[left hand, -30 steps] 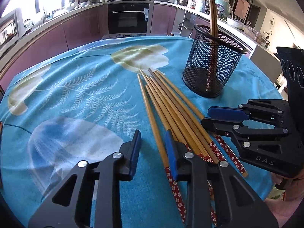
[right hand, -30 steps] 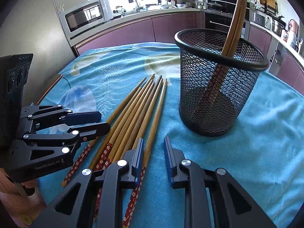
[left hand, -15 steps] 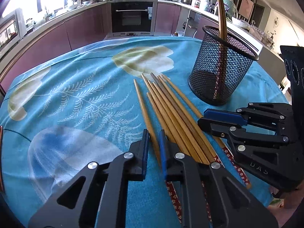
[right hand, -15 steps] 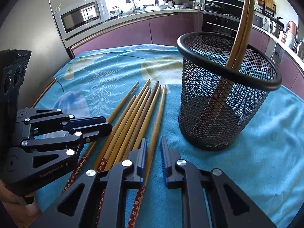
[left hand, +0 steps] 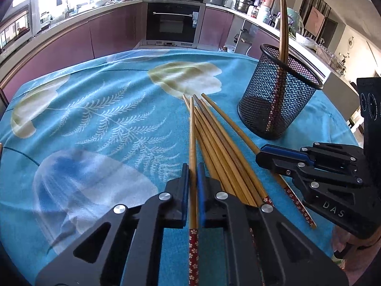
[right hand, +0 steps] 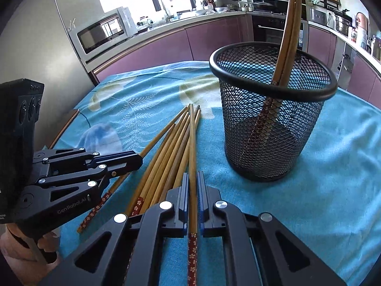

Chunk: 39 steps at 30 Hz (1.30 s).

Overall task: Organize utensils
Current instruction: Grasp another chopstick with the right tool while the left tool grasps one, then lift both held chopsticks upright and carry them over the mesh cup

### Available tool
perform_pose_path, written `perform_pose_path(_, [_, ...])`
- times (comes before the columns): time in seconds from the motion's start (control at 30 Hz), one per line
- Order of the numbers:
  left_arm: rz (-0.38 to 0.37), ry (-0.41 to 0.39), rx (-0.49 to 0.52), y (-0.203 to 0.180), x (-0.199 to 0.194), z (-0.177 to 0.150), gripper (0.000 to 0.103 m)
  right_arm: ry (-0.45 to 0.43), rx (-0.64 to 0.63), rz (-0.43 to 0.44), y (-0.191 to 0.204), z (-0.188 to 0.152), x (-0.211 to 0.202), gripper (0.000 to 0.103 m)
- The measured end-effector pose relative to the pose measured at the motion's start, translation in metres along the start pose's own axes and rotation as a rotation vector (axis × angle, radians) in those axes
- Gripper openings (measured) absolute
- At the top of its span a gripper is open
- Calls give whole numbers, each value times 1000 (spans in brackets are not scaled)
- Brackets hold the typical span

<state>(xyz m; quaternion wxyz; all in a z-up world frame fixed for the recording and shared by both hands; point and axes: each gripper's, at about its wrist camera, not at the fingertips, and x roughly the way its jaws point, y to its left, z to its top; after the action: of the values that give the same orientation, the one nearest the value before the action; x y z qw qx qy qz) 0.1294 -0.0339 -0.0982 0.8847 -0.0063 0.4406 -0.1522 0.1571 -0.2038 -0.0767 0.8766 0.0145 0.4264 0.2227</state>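
Several wooden chopsticks [left hand: 221, 143] with red flowered ends lie in a fan on the blue tablecloth [left hand: 95, 119]. My left gripper [left hand: 193, 168] is shut on the leftmost chopstick [left hand: 192, 131], which runs straight out between its pads. My right gripper [right hand: 193, 175] is shut on the rightmost chopstick [right hand: 192, 140] of the fan [right hand: 164, 152]. Each gripper shows in the other's view, the right [left hand: 260, 153] and the left [right hand: 139, 159], low beside the fan. A black mesh holder [left hand: 278, 100] [right hand: 269, 128] stands upright beyond, with two chopsticks [right hand: 289, 23] leaning in it.
The round table's edge falls away just past the holder. Kitchen cabinets, an oven [left hand: 175, 21] and a microwave [right hand: 102, 33] line the far walls. A person's hand [right hand: 14, 245] holds the left gripper's handle.
Both grippers' jaws have closed, each onto one chopstick. The left one's chopstick has swung in line with its jaws, and both cameras have edged nearer the fan.
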Motion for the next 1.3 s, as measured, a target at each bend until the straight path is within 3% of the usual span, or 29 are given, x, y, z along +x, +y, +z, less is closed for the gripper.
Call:
perform_pose_path(0.43, [-84,-59,-11,1,-38,0,8,-66,-4,77,1,-4,-33,6])
perform_pose_path(0.87, [-233,-144,-19,-4,-89,8,7,-169,-2,112,-1,-1,-73,6])
perform_pose_path(1.3, [-309,-222,-12,-13,-118,23,7,-257,14,128,-13,7,-102,6])
